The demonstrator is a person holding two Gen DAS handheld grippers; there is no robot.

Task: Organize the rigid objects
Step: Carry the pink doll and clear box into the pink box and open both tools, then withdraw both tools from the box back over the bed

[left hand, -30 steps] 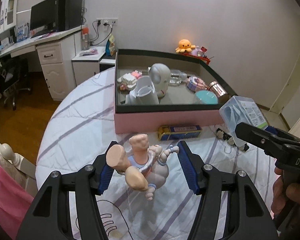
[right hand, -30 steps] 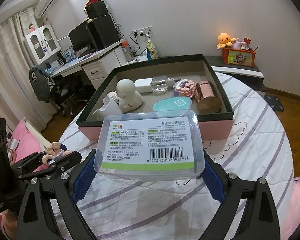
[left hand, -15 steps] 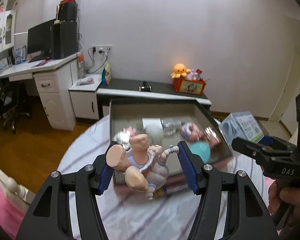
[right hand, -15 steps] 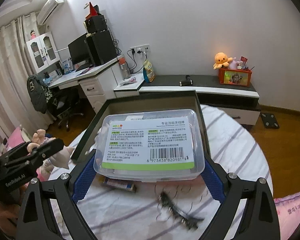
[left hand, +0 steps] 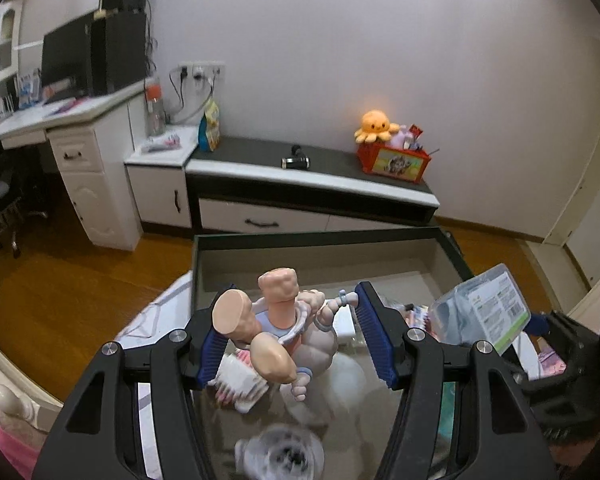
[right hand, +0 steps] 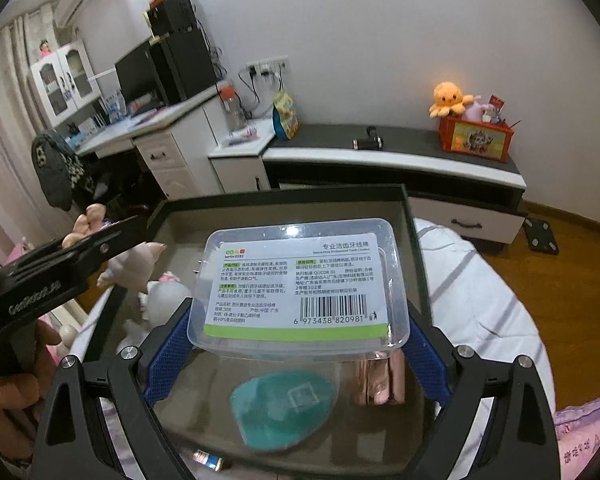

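Two tools are up over the dark-rimmed storage box (right hand: 284, 196), which fills the lower half of both my views; its near wall is cut off by the frame edge. Much of its contents blur out for me: a teal oval thing (right hand: 284, 412) and a pinkish metallic cylinder (right hand: 376, 384) show under the right tool, and a white rounded shape (left hand: 280, 456) at the bottom of the left view I can't identify. My right tool (right hand: 296, 348) pinches a clear plastic floss-pick box (right hand: 300, 288) by its sides, held above the box interior and hiding what lies beneath it. My left tool (left hand: 292, 336) grips a muscular toy figure (left hand: 288, 332) between its blue pads; the figure's lower parts merge into the blur behind.
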